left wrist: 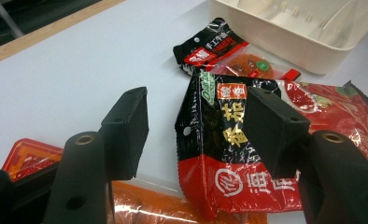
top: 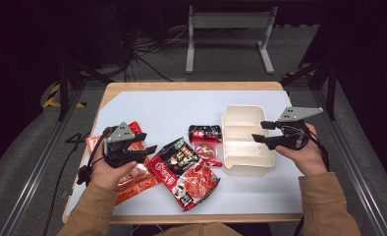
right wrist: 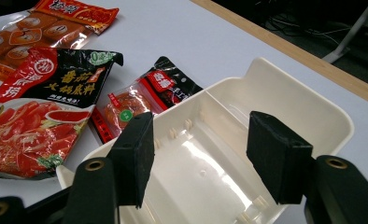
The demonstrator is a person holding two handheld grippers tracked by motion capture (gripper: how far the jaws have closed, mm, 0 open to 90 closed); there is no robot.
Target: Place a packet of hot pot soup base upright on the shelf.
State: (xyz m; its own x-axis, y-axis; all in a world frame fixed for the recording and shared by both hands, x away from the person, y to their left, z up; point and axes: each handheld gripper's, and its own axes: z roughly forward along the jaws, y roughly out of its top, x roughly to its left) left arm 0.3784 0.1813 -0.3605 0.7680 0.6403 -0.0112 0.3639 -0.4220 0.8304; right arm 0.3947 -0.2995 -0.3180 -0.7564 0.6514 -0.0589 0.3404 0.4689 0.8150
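A large red and black sauce packet (top: 184, 172) lies at the table's front centre. My left gripper (top: 151, 151) is held just left of it, open; in the left gripper view the packet's top corner (left wrist: 229, 154) stands between and beyond the spread jaws of my left gripper (left wrist: 198, 121), with no grip on it. A cream divided bin (top: 245, 140) sits to the right. My right gripper (top: 259, 132) hovers open over its right rim, and the right gripper view of this gripper (right wrist: 201, 144) looks down into the empty bin (right wrist: 285, 102).
A small black and red packet (top: 205, 142) lies against the bin's left side. Orange packets (top: 132, 177) lie under my left hand near the table's left edge. The white mat (top: 172, 110) is bare toward the back. A metal stand (top: 228, 29) is on the floor beyond.
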